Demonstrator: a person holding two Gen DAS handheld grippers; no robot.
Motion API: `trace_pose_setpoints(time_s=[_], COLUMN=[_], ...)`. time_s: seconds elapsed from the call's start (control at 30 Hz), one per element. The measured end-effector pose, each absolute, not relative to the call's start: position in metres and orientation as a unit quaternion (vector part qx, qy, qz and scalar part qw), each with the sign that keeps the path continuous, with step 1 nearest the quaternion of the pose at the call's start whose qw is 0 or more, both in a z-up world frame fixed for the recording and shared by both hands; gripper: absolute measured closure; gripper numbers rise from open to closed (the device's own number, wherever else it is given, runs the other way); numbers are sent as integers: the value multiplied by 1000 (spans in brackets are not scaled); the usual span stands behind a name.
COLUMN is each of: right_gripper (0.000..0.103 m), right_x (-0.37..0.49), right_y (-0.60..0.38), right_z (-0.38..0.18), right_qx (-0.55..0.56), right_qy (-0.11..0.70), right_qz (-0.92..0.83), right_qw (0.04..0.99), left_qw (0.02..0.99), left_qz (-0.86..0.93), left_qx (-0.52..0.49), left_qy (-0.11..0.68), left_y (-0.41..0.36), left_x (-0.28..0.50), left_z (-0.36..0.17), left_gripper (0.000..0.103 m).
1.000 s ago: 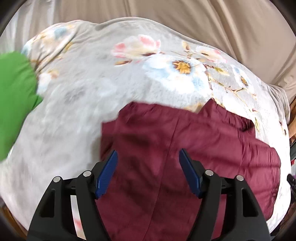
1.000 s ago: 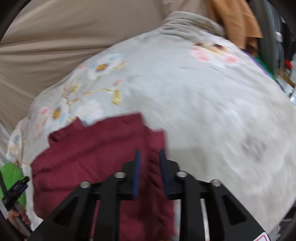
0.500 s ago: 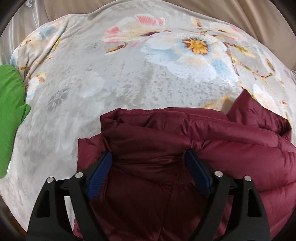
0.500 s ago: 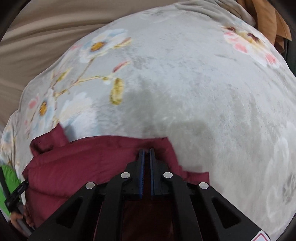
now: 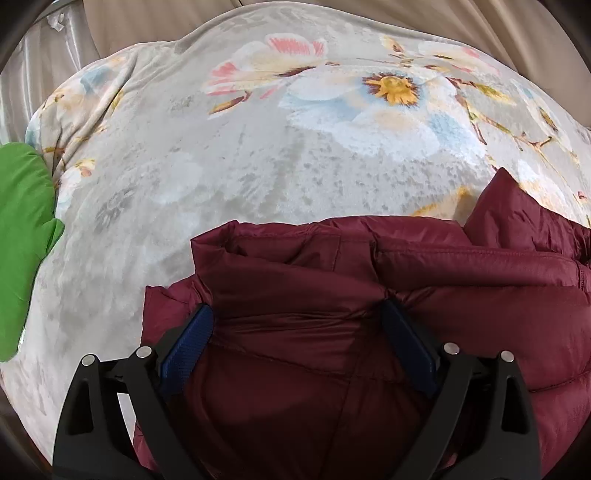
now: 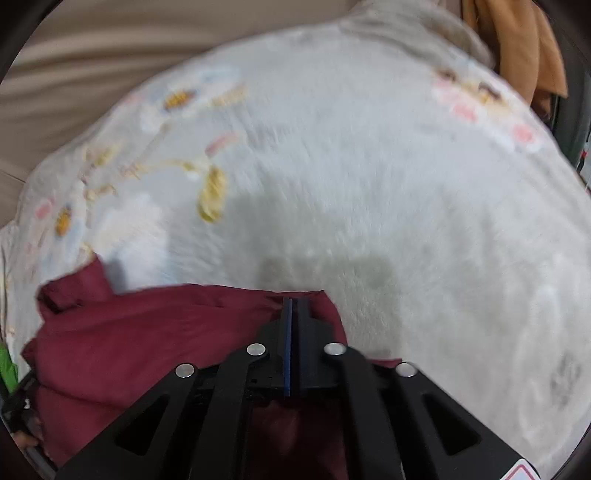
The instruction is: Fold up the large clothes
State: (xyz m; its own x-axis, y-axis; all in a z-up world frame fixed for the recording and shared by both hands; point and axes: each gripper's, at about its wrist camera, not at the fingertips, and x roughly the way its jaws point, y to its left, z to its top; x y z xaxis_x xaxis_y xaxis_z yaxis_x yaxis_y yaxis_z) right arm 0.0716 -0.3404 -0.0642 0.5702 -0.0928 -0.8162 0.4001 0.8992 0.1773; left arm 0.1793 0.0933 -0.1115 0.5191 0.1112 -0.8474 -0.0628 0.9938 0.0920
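A dark red quilted jacket lies on a grey floral blanket. In the left wrist view my left gripper is open, its blue pads either side of a bunched fold of the jacket. In the right wrist view the jacket spreads to the left, and my right gripper is shut on its near edge. That view is blurred by motion.
A green garment lies at the blanket's left edge. Beige fabric runs behind the blanket. An orange-brown cloth hangs at the far right. The blanket stretches bare beyond the jacket.
My right gripper has closed on the jacket's edge and carried it forward. The jacket has bunched into a fold between the left gripper's open fingers, and both views have come lower.
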Motion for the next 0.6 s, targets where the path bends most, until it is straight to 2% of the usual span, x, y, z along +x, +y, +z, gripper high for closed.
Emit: trace_pose_setpoints(time_s=[0.1,0.3,0.37,0.6], right_gripper=[90,92,103,103], right_x=[55,63,69,69], right_y=[-294,-206,-220,-348], right_z=[-37,-66,-75,-92], right_qx=[164,92,105,154], right_qy=[435,484,484,481], right_qz=[-75,21,2,-170], right_qw=[882,870,869,846], left_qw=[872,872,872,876], left_qz=[52,50,45,41], left_qx=[24,26,28,29], left_qy=[486,486,486,480], left_y=[93,92,93,92], left_x=[179,178,178,177], left_z=[-111,-111,-111,-112], left_gripper=[12,12,12,12])
